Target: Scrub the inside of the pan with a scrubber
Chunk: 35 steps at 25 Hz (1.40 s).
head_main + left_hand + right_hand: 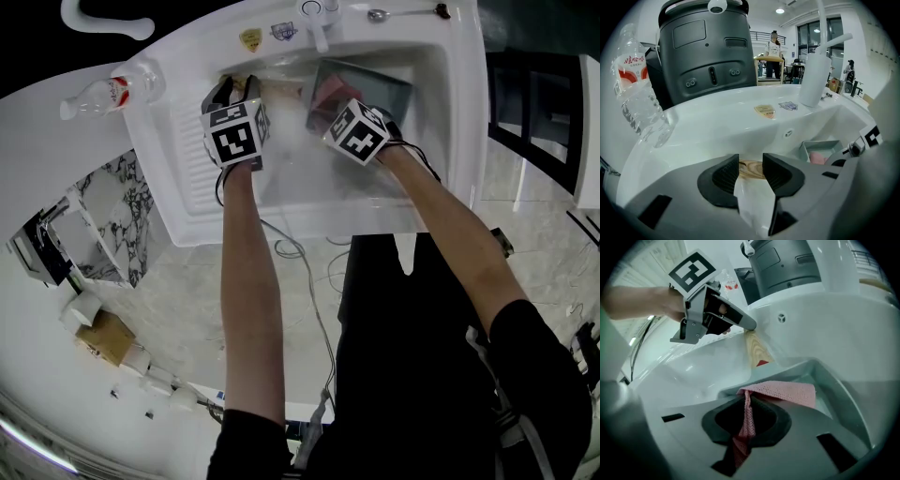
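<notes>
Head view, pan: we see the grey rectangular metal pan [375, 82] lying in the white ceramic sink [441, 141], at its far right end.
Head view, handle: the pan's pale wooden handle [279, 90] runs leftward from the pan along the far wall of the sink. That is the long axis we work along.
Head view, tools: the left tool [236, 89] sits at the free end of the handle. The right tool [336, 108] is at the pan's near left corner with the pink mesh scrubber cloth [330, 94], so it is the nearer one to the pan's inside.

Left gripper view, left tool [751, 161]: its jaws are pressed onto the wooden handle [752, 171], which fills the gap between them.
Left gripper view, pan [820, 147]: it lies ahead and to the right, with the pink cloth [816, 158] inside it.

Right gripper view, right tool [749, 416]: its jaws are pinched together on one strand of the scrubber cloth [787, 392]. The rest of the cloth is spread flat just ahead.
Right gripper view, pan [834, 380]: its floor lies straight ahead and a little right of the jaws, under the cloth.
Right gripper view, brace: the handle [754, 350] leads away to the left tool [750, 324].

Coming move, our judgement: we would push the cloth forward and to the right across the pan floor, while the left tool steadies the handle against that push.
</notes>
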Tool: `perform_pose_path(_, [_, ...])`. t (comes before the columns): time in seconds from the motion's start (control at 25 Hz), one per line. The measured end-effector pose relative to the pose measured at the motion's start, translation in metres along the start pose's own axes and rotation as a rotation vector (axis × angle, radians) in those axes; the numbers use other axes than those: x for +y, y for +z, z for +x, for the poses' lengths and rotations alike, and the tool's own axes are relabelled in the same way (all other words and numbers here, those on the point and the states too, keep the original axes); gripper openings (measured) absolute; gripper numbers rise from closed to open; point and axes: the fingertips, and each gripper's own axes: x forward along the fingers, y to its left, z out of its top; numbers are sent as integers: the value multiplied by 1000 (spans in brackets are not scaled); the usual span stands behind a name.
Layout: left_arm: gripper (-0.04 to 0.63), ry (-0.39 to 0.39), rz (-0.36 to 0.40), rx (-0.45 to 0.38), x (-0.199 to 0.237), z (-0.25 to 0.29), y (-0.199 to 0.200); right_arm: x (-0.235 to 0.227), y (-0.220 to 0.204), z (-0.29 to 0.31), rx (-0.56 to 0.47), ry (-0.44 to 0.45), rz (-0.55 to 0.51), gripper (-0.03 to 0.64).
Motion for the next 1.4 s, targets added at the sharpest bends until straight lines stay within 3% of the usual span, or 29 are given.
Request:
perform_pose_path(0.12, [178, 4, -3, -1, 0, 0, 0, 12, -6, 3, 31, 112, 39, 41])
perform_pose_path(0.2, [178, 5, -3, -2, 0, 1, 0, 13, -8, 5, 43, 141, 51, 41])
perform_pose_path(0.48, [178, 8, -9, 0, 0, 1, 0, 13, -23, -4, 120, 172, 96, 40])
perform_pose_path(0.8, [178, 11, -10, -3, 0, 0, 0, 7, -64, -34, 309, 197, 70, 38])
perform_pose_path(0.96, [176, 8, -9, -5, -1, 0, 1, 11, -74, -41, 413, 215, -6, 38])
perform_pose_path(1.16, [176, 8, -10, -2, 0, 0, 1, 3, -103, -60, 630, 172, -87, 38])
perform_pose_path(1.4, [176, 6, -9, -2, 0, 0, 1, 3, -124, -67, 813, 176, -289, 38])
